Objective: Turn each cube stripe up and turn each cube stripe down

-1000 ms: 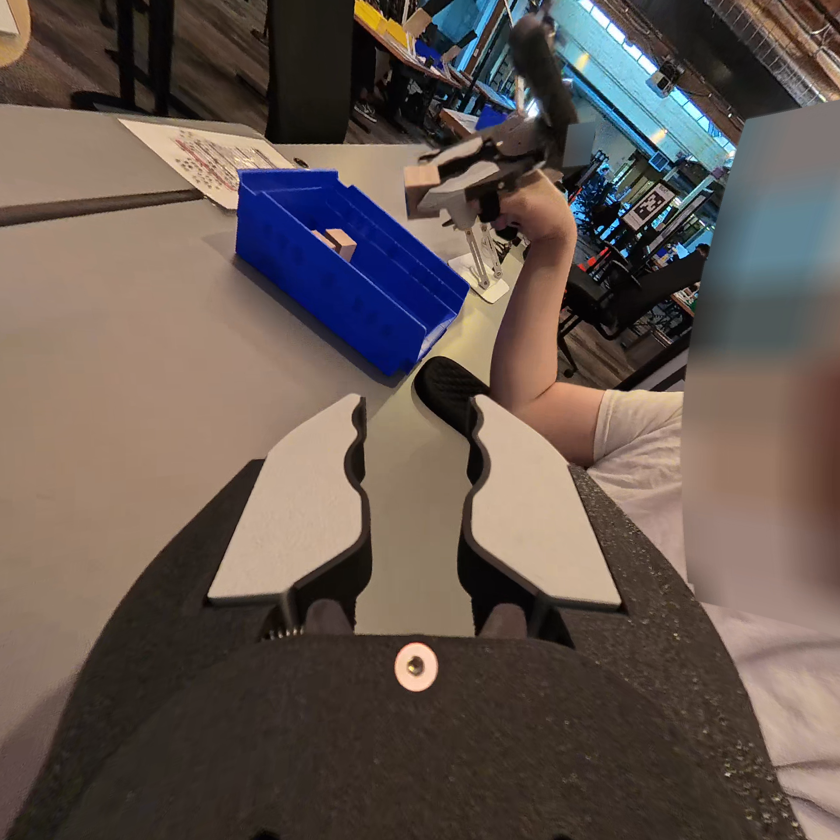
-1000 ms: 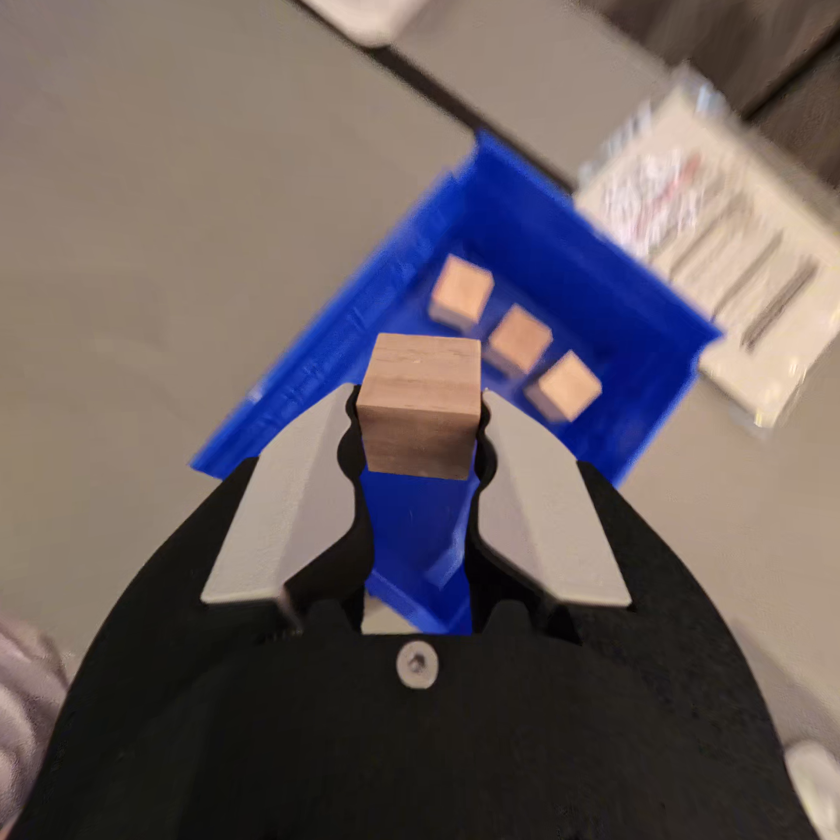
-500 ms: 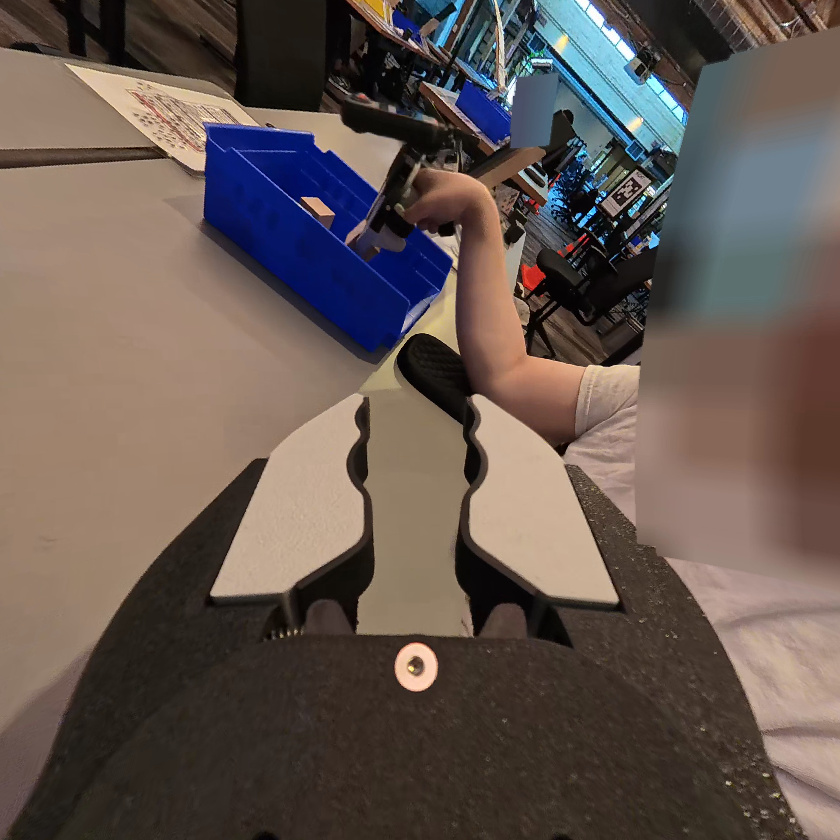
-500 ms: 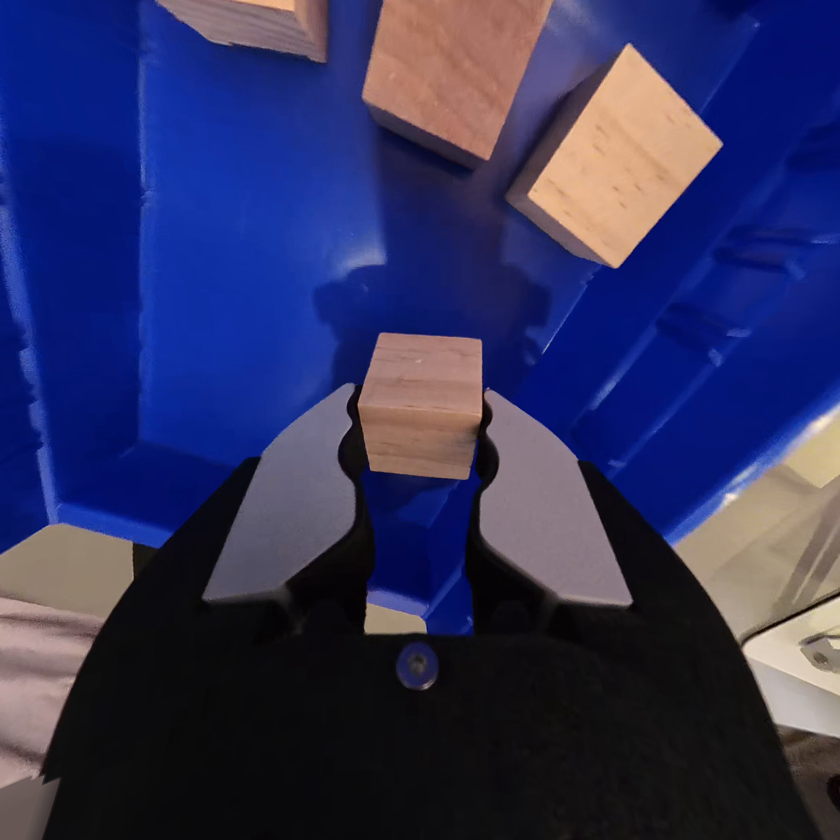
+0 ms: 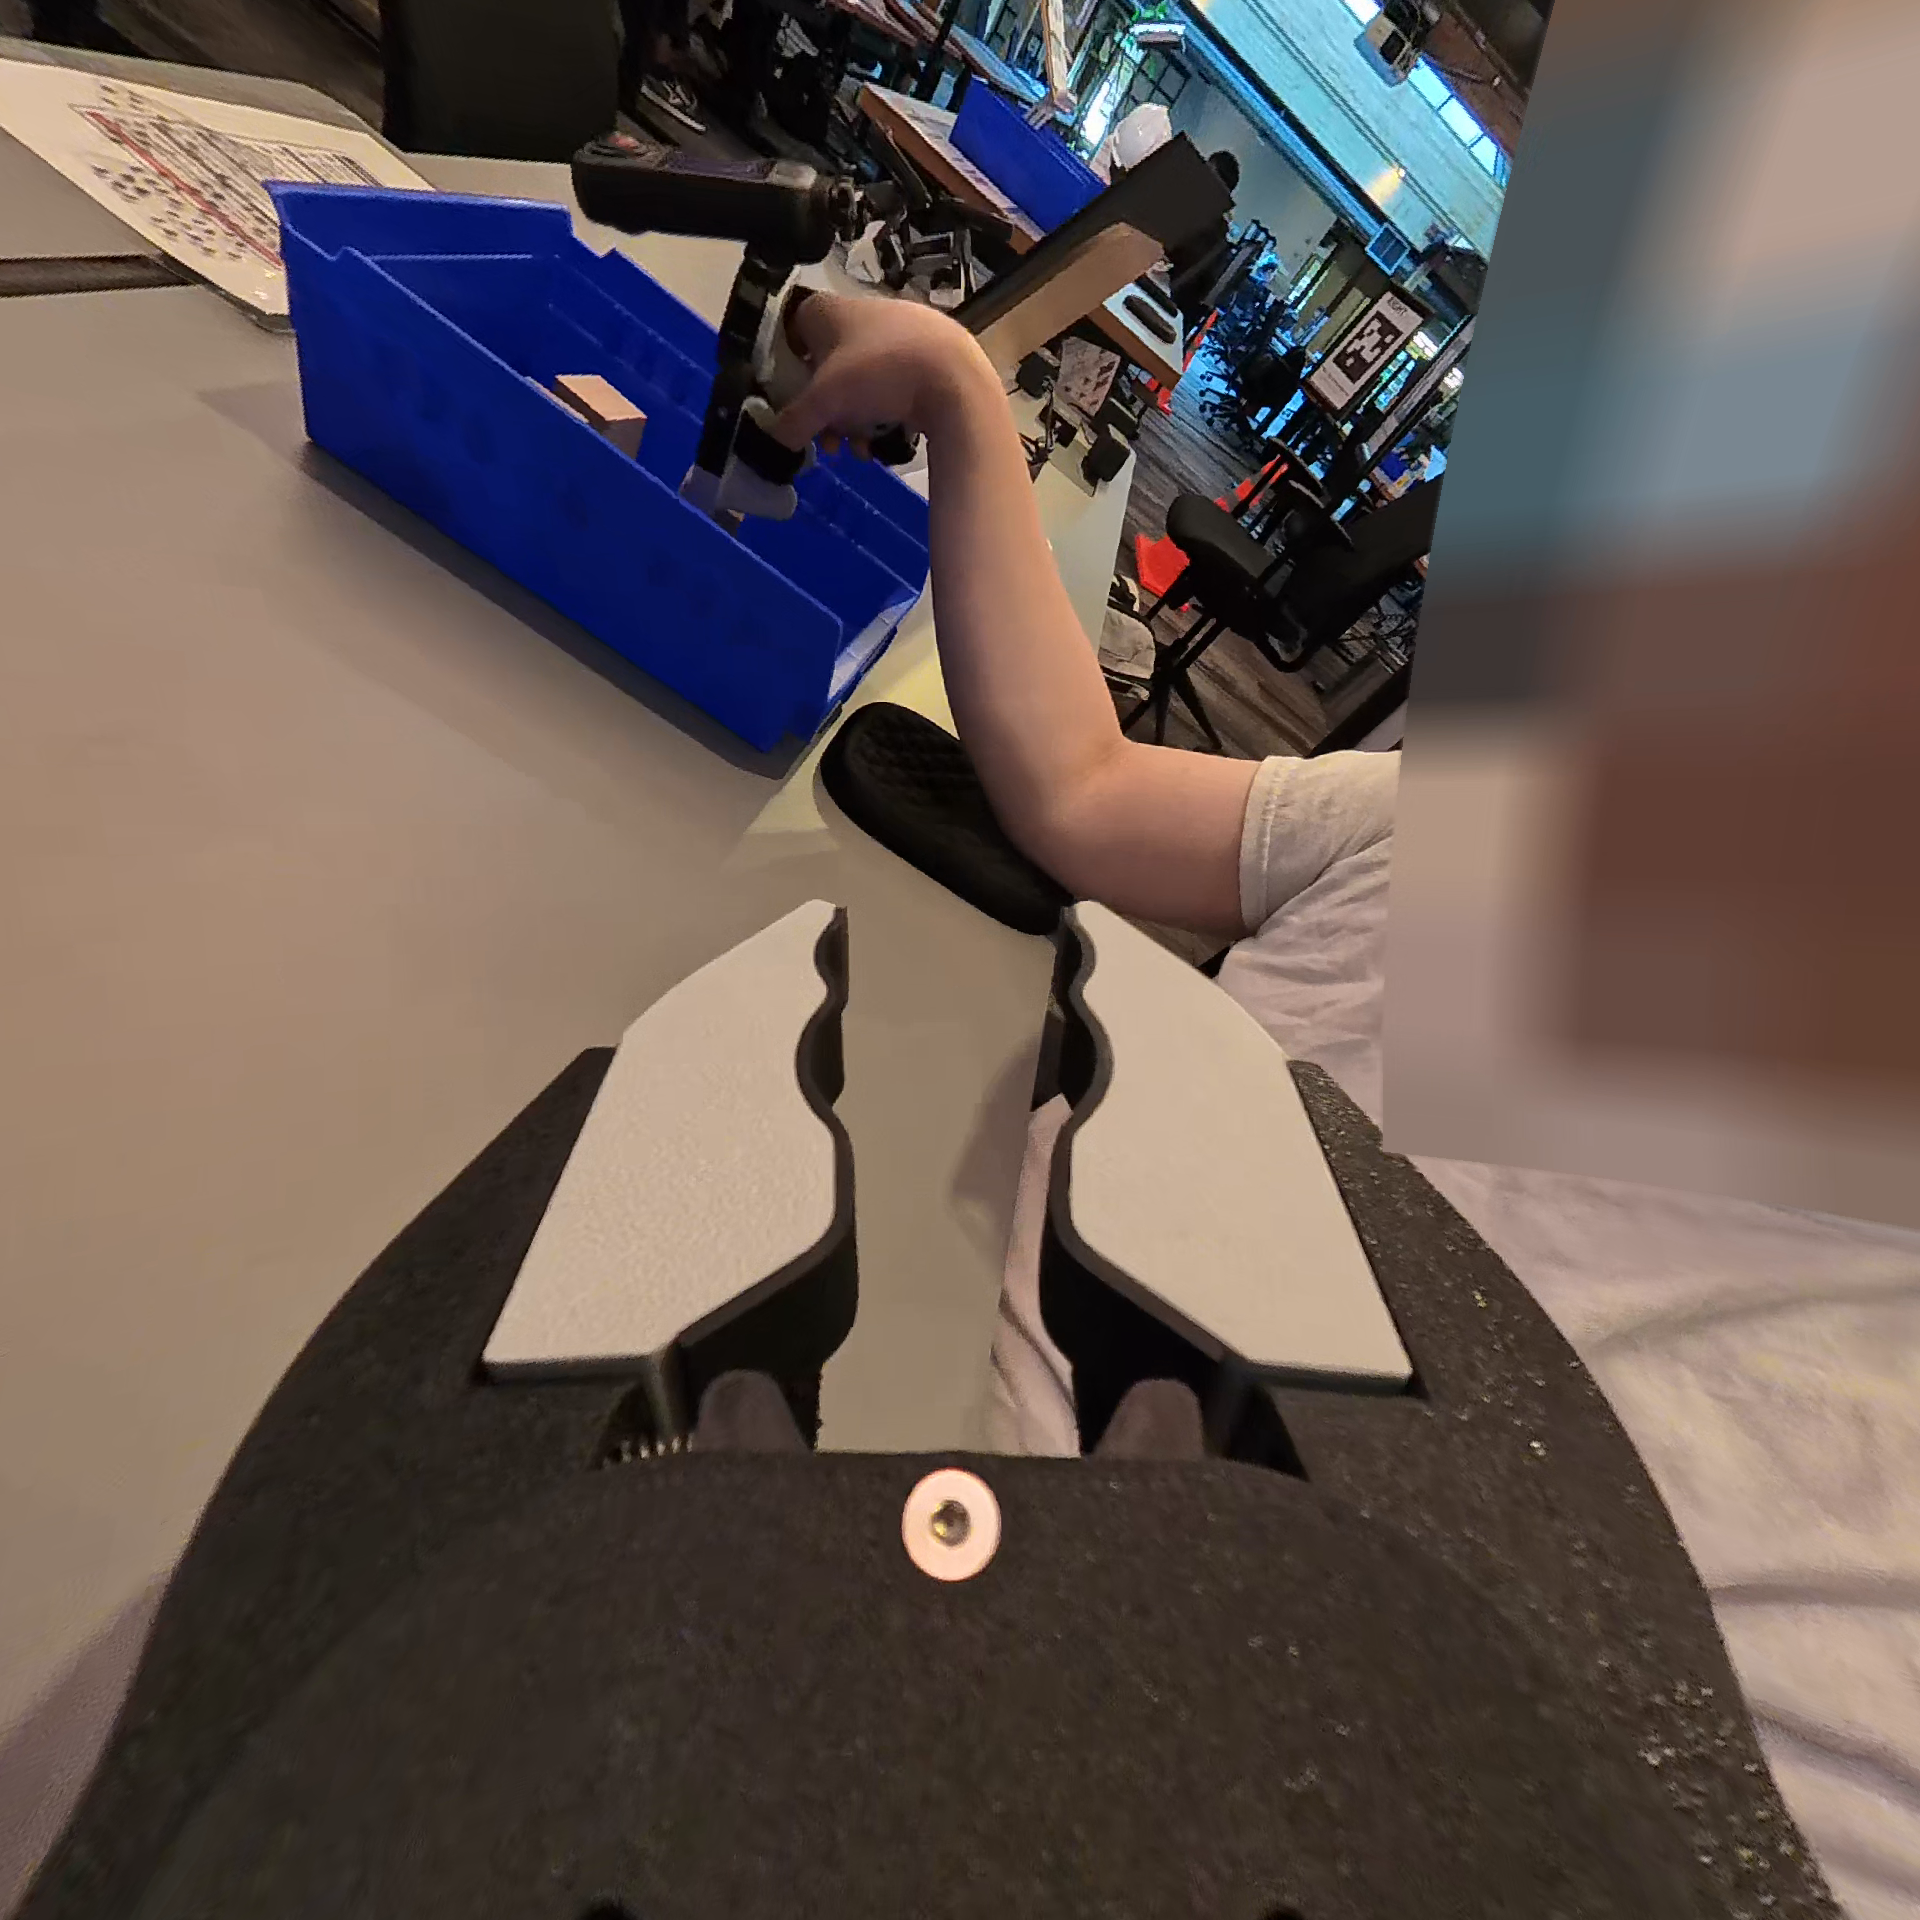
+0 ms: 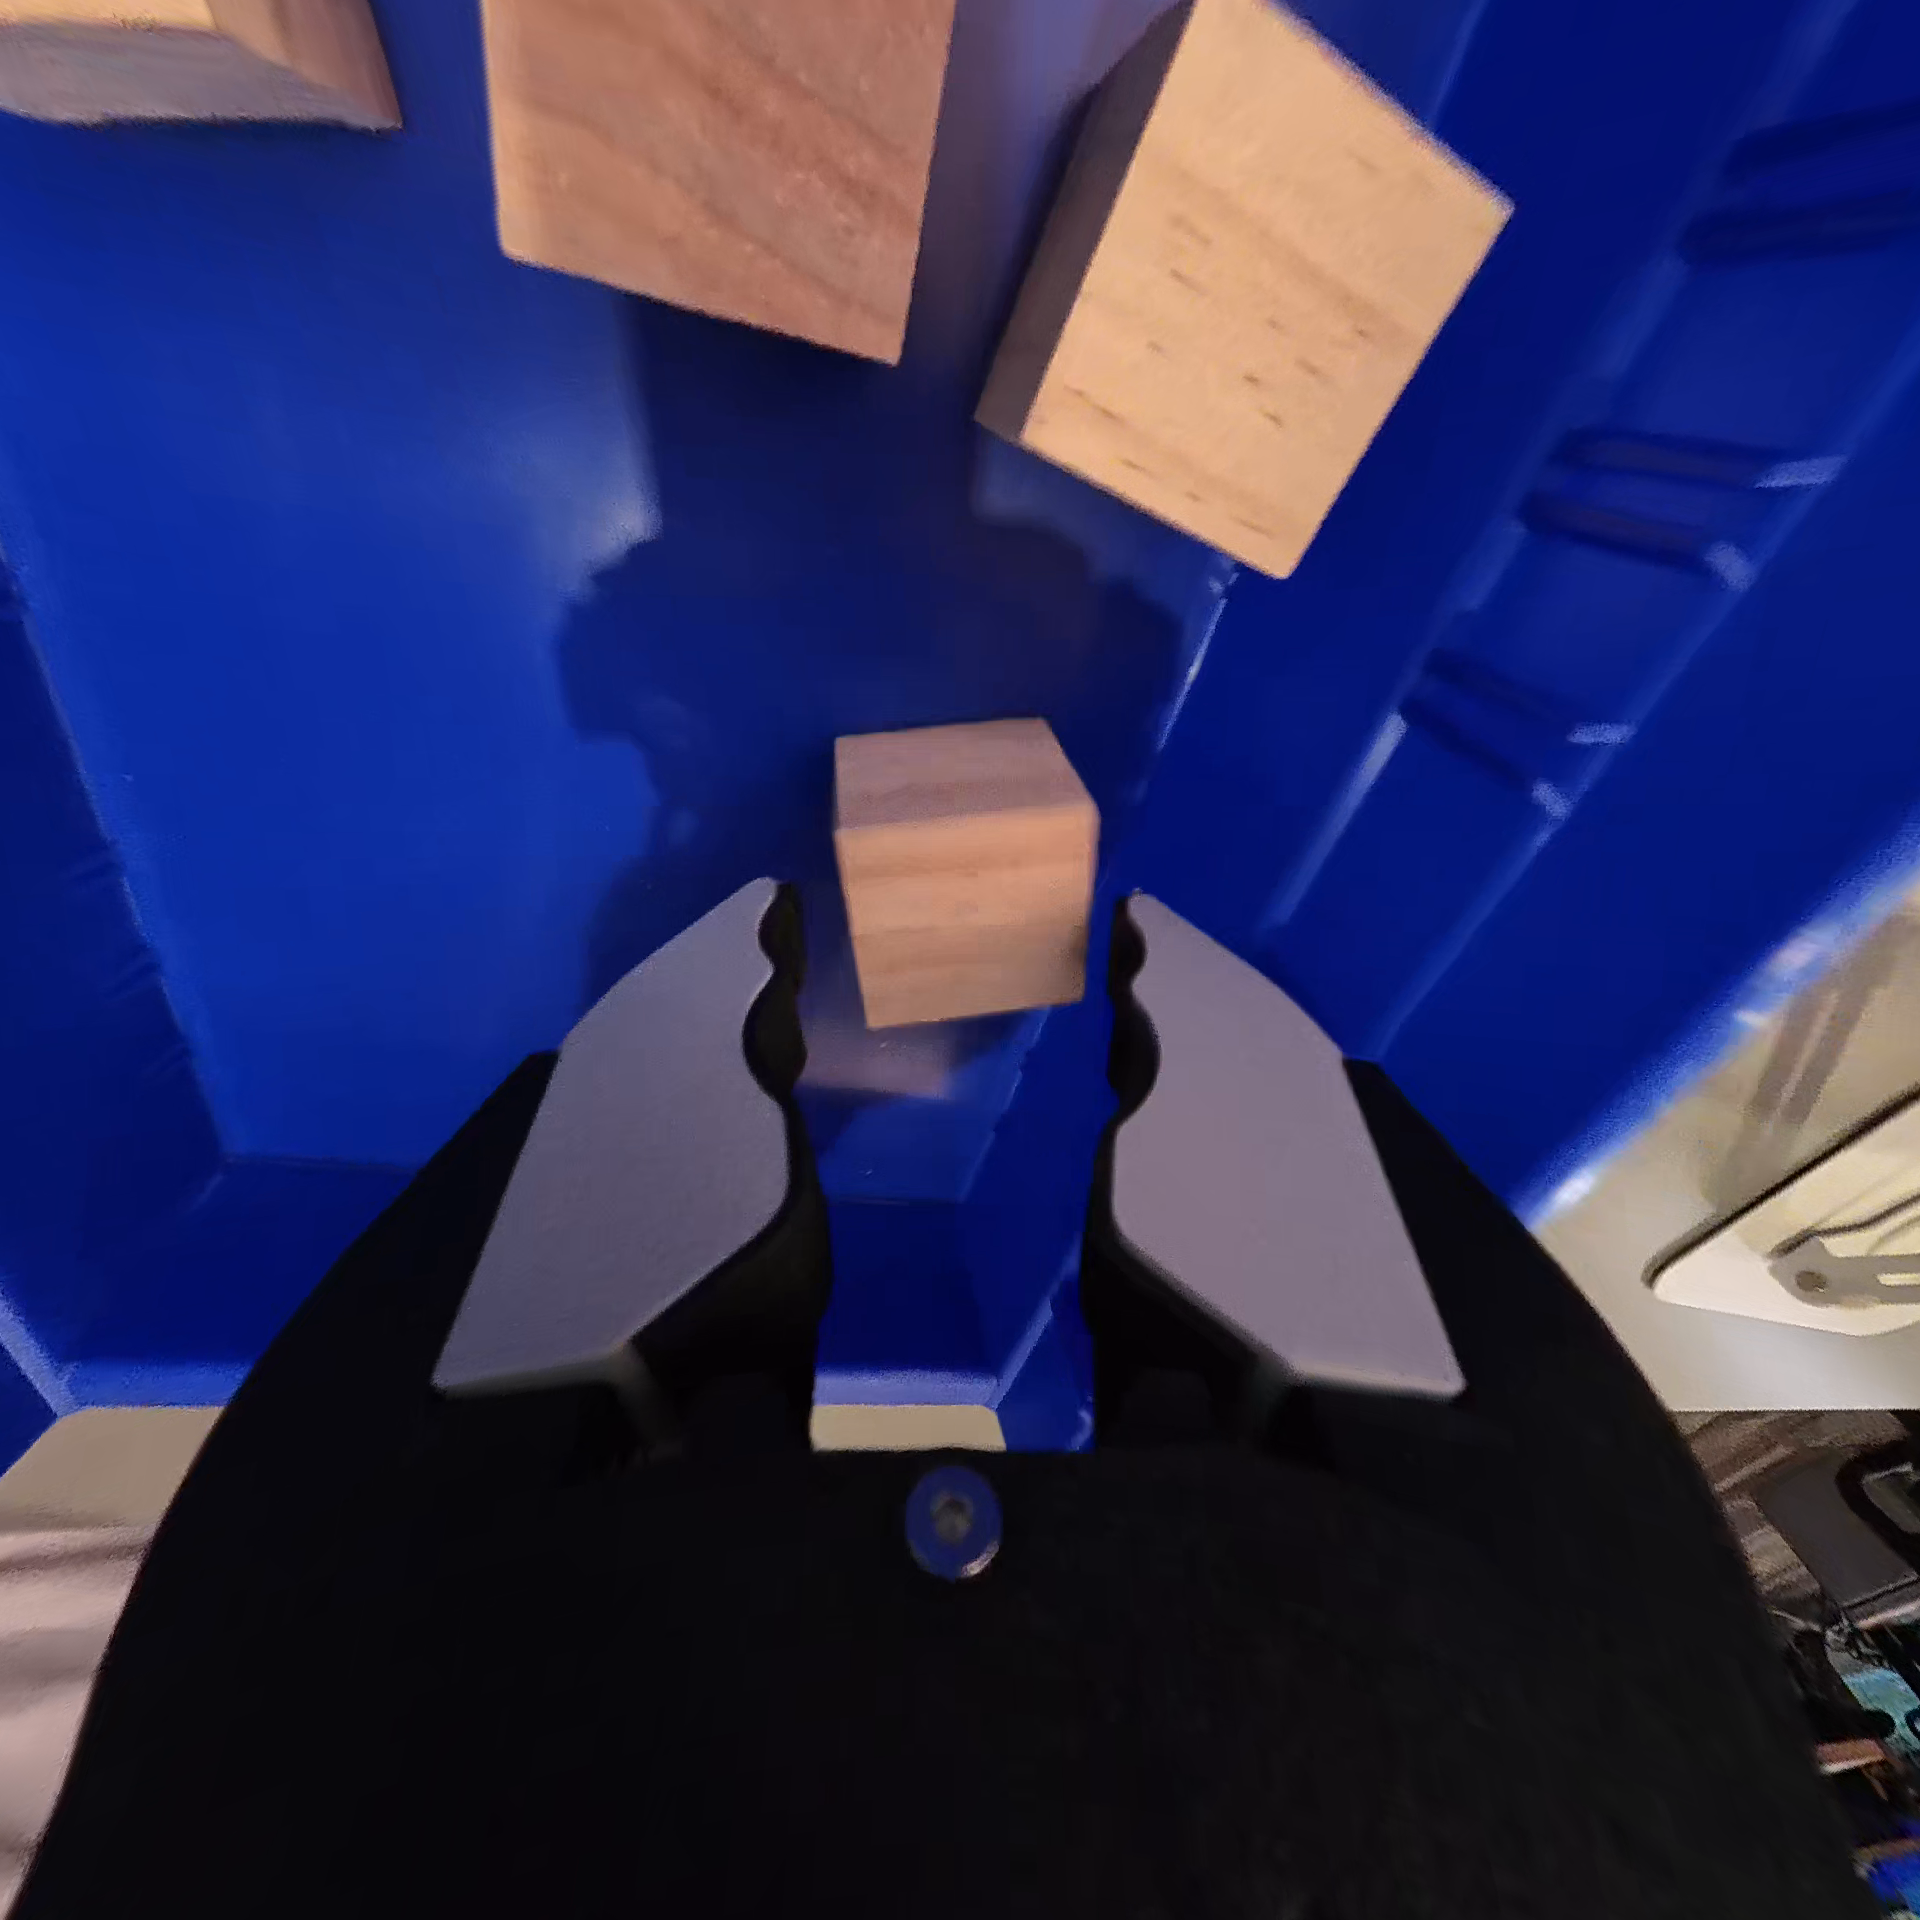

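**A:** See that? Half a second ago the right tongs (image 6: 951, 909) were clamped on the small wooden cube (image 6: 964, 868); now the fingers stand apart with a sliver of blue showing on either side of it; the cube sits between the tips, touching neither as far as I can tell.

**B:** So it's let go inside the blue plastic bin (image 6: 312, 623)?

**A:** Yes; the cube looks set down on the bin floor, or a hair off it, since the lower edge is smeared with motion blur; I'd judge this one cube's turn is done and the next wants picking.

**B:** Stripe up or down?

**A:** Can't tell; I see plain grain on the faces shown, a darker band of wood across the top face at most; no clear stripe.

**B:** And the others?

**A:** Three more wooden cubes beyond the tips; the pale cube (image 6: 1247, 281) ahead to the right, a redder cube (image 6: 717, 156) straight ahead, a third cube (image 6: 197, 62) cut off ahead to the left; all sharp-edged, matte, unvarnished.

**B:** The bin?

**A:** Glossy moulded plastic, ribbed slots along the wall to the right of the tongs.

**B:** The left tongs (image 5: 948, 920)?

**A:** Idle; fingers apart, holding nothing, low over the smooth grey table (image 5: 312, 831); the bin lies well ahead to their left.
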`<state>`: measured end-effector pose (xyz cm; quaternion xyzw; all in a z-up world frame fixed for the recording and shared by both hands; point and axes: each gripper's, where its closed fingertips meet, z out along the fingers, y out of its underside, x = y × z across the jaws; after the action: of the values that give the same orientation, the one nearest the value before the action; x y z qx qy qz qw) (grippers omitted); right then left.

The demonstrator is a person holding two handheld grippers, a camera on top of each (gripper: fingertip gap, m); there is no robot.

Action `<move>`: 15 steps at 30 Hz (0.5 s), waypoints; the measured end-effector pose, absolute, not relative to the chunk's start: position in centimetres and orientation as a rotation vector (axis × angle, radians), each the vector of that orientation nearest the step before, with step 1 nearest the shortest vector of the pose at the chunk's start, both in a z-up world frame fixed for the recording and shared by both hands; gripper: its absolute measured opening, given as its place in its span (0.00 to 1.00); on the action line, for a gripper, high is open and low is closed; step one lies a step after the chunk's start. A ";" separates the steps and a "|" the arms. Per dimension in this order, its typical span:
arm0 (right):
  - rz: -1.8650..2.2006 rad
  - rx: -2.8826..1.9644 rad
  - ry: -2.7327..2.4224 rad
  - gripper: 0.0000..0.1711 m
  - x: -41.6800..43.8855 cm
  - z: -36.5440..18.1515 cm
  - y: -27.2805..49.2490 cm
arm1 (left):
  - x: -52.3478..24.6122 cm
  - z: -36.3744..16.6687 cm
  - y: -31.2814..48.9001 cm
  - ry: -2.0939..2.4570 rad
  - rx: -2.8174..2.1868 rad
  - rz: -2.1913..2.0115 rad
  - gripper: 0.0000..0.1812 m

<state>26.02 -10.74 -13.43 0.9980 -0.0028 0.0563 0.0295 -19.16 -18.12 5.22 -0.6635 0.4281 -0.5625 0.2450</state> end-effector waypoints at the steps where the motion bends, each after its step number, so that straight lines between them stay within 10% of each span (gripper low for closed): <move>1: 0.202 3.103 -0.013 0.35 26.2 -12.9 -10.4 | -19.2 5.4 -18.2 1.170 -1.806 -1.535 0.21; 15: -0.034 4.031 0.692 0.32 17.6 6.6 -5.7 | -35.6 5.1 -0.8 0.789 -2.012 -0.333 0.23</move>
<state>17.60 -5.75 6.55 0.8768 0.1505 -0.0073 -0.4566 -35.62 -0.75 5.13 -0.8173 0.3204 -0.1352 0.4595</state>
